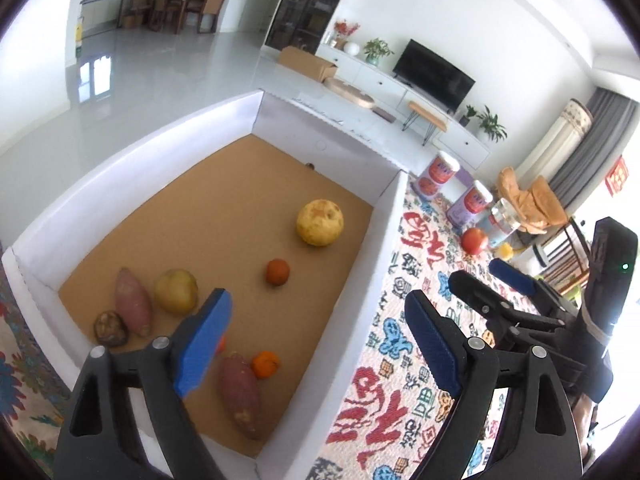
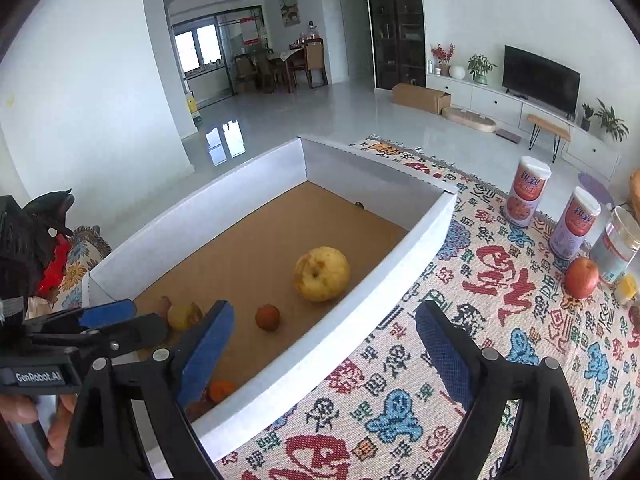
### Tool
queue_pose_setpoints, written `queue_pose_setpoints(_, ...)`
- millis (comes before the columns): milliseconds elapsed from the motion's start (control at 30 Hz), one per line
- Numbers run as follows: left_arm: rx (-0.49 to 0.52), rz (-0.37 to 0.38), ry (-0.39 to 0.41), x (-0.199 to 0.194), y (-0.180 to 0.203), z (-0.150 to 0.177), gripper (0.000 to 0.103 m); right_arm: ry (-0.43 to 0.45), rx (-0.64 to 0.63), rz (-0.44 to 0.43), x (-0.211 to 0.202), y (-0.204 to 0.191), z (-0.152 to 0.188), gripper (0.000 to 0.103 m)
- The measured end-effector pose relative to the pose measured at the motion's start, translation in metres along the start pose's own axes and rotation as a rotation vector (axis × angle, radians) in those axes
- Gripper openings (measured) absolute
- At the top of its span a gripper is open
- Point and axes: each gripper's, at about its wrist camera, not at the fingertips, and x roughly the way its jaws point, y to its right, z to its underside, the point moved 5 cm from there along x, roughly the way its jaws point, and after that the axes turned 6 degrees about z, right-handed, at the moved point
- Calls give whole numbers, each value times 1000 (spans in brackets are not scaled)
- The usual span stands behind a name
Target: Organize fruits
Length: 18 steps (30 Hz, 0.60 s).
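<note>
- Over the near end of the white box (image 1: 384, 216), the left gripper (image 1: 316, 340) is hanging with its blue pads spread wide and nothing between them; one pad is sitting above the box floor, the other over the patterned cloth (image 1: 400, 412) outside the wall
- Just beside it, the right gripper (image 2: 324, 344) is likewise standing released and empty, straddling the same box wall
- Below the left pads, a sweet potato (image 1: 242, 396) and a small orange (image 1: 265, 364) are lying touching each other on the brown floor of the box
- Further along the left wall, a second sweet potato (image 1: 133, 300), a dark knobbly tuber (image 1: 110, 328) and a yellowish fruit (image 1: 176, 290) are crowding together
- Mid-box, a small dark-orange fruit (image 1: 277, 272) is sitting alone, and beyond it a large yellow apple (image 1: 320, 222) is resting near the right wall
- Outside the box, well apart, a red apple (image 2: 581, 278) is waiting on the cloth close to the cans (image 2: 526, 192) and a jar (image 2: 616, 244)
- Judging by this, the red apple is the piece left to gather: the right gripper is better placed, and it should be approaching from the open near side, closing across the apple's widest part and keeping clear of the jar behind, lest it tip
</note>
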Motion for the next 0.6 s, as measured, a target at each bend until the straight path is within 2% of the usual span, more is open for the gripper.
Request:
queue_pose_setpoints(33, 31, 15, 18, -7, 15, 2, 98, 4, 10, 27, -8, 16, 8, 96)
queue_pose_setpoints(100, 101, 50, 31, -17, 47, 12, 99, 7, 36, 85, -24, 52, 28, 99)
queue_pose_setpoints(200, 202, 124, -27, -11, 92, 35, 99, -11, 73, 184, -44, 107, 69, 101)
queue_pose_setpoints(300, 273, 182, -106, 11, 127, 69, 99, -56, 117, 287, -62, 160, 123, 101)
queue_pose_setpoints(433, 319, 180, -163, 57, 151, 116, 99, -138, 196, 415, -83, 226, 210, 101)
queue_pose_setpoints(600, 356, 90, -145, 110, 149, 145, 99, -189, 316, 556, -103, 290, 296, 101)
